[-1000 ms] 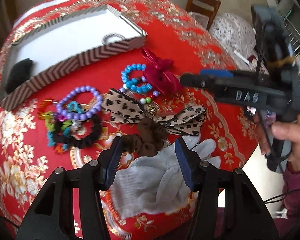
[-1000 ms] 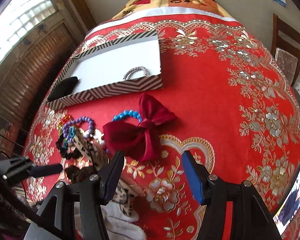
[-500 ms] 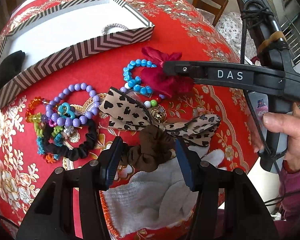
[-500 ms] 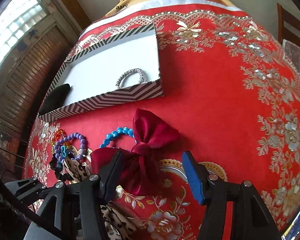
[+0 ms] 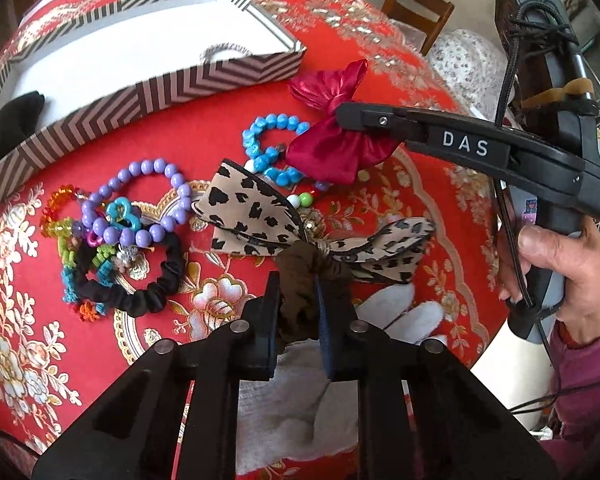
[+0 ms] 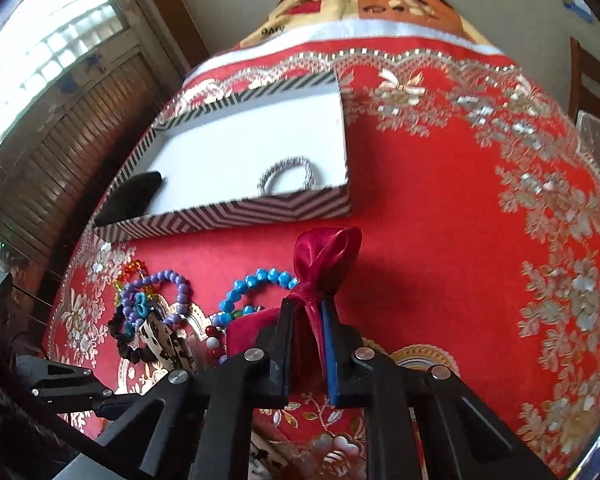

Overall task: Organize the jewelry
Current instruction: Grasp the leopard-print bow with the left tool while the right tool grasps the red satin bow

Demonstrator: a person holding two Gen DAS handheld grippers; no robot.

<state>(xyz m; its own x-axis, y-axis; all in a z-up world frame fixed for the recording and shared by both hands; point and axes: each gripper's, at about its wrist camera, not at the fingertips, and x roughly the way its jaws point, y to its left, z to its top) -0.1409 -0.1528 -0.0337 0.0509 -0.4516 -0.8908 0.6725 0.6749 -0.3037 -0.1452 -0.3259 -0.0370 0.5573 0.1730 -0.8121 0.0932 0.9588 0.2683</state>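
Observation:
My left gripper (image 5: 296, 280) is closing, and its pads pinch a brown scrunchie (image 5: 300, 258) that lies by a leopard-print bow (image 5: 252, 208). My right gripper (image 6: 308, 304) is closing too, squeezing the knot of a dark red satin bow (image 6: 328, 252); in the left wrist view that bow (image 5: 328, 148) sits under the right gripper's tip. A zigzag-patterned box (image 6: 236, 216) with a white floor stands behind, holding a silver hair tie (image 6: 286, 174) and a black item (image 6: 134, 196).
On the red embroidered cloth lie a blue bead bracelet (image 5: 268, 144), a purple bead bracelet (image 5: 140, 200), a black scrunchie (image 5: 148, 292), small coloured pieces and a white glove (image 5: 284, 392). A hand (image 5: 560, 264) holds the right gripper. A wooden chair (image 5: 416, 8) stands beyond the table.
Both grippers stood open before; now the left has clamped the brown scrunchie and the right has moved forward and clamped the red bow, bunching it up.

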